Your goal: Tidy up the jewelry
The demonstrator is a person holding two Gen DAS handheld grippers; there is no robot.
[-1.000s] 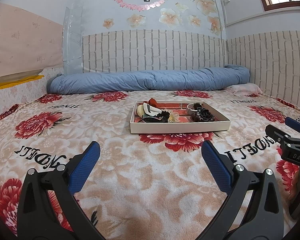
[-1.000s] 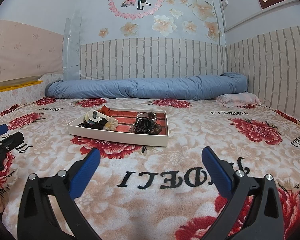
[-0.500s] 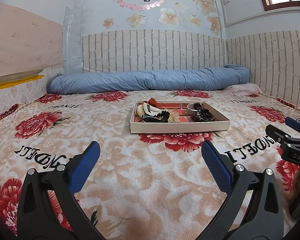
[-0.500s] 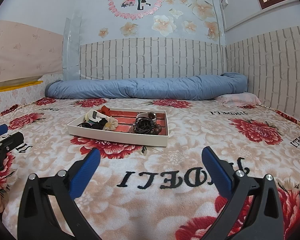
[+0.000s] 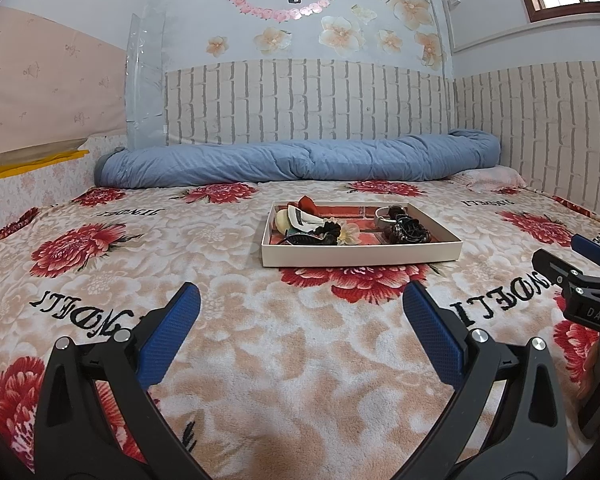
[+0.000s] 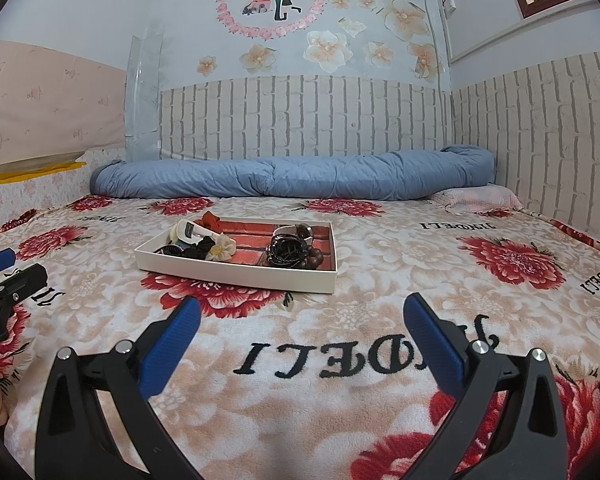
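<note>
Nothing has shifted since a moment ago: both grippers sit where they were and the shallow white tray (image 5: 360, 254) lies unmoved in the middle of the bed. Inside it, on a red brick-patterned lining, the jewelry is gathered in two heaps well apart: toward its left end a cream and white piece (image 5: 296, 219), black hair ties (image 5: 327, 232) and a pale fabric flower (image 6: 222, 249); toward its right end a silver bangle (image 5: 383, 216) beside a dark tangle of bead bracelets (image 6: 290, 254). The tray rests on a plush blanket (image 5: 228, 344) printed with red flowers and black lettering. The left gripper (image 5: 300, 312) hovers low over the blanket short of the tray, its blue-padded fingers (image 5: 168, 336) spread wide and holding nothing. The right gripper (image 6: 300, 316) hangs likewise, jaws wide apart, empty, with the tray ahead and to its left. Behind the tray a rolled blue quilt (image 5: 300, 160) runs along the brick-patterned wall.
</note>
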